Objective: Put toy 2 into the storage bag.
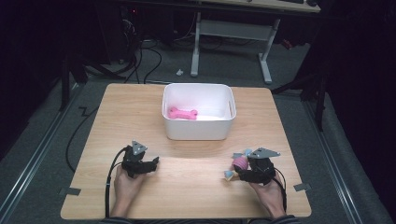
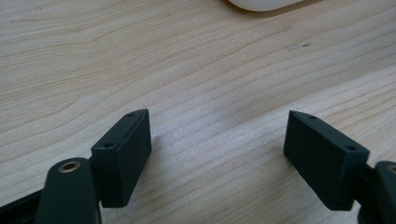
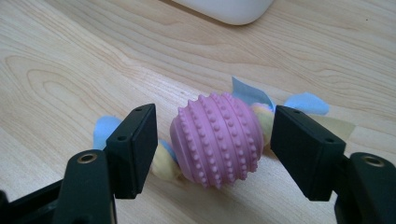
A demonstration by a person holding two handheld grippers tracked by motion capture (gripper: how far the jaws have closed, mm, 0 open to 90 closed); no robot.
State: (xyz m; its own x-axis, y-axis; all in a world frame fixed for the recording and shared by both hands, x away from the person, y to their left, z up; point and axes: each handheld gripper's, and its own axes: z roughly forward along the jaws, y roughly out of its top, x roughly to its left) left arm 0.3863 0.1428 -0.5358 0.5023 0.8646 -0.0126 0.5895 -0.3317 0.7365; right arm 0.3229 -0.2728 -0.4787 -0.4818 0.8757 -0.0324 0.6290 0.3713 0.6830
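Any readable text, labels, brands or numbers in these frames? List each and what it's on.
None readable.
White bin: plain walls, no label showing.
Pink bone toy: no print legible.
Pink studded ball toy: bumps and ridges, no lettering.
Left gripper and right gripper: black, screw holes, no markings.
Wooden table: bare grain.

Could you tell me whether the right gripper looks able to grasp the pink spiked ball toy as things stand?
Probably yes: the right gripper is open with the pink spiked ball toy already between its jaws, and nothing blocks them from closing.
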